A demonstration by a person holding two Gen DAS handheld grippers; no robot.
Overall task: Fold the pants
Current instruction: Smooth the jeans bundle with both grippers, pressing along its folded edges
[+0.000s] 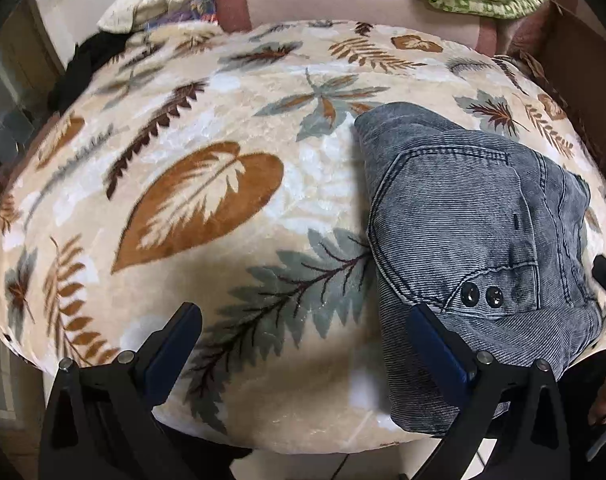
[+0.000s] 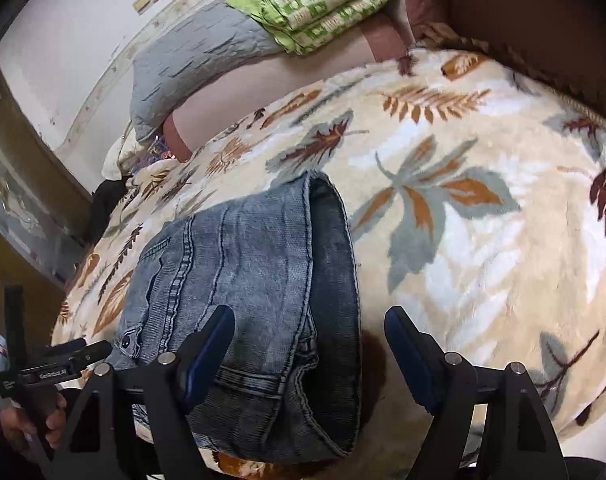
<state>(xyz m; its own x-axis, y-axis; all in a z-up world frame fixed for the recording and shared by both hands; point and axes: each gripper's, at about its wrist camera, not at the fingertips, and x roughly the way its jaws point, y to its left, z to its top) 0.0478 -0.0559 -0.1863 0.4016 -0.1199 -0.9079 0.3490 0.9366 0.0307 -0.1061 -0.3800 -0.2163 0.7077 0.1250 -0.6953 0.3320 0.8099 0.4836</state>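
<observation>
Leaf-print blanket [image 1: 207, 200]; one folded pants [image 1: 463, 216]; two grippers gaping, left gripper [image 1: 303, 344], right gripper [image 2: 309, 344].

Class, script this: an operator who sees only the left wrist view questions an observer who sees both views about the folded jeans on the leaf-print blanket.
Operator: Is the right gripper open?
Observer: Yes, the right gripper has its jaws apart, holding nothing.
Operator: Where does it sit?
Observer: One finger is in front of the jeans, the other in front of the blanket.
Operator: Anything beside the jeans on my side?
Observer: The left hand grips a black handle there.
</observation>
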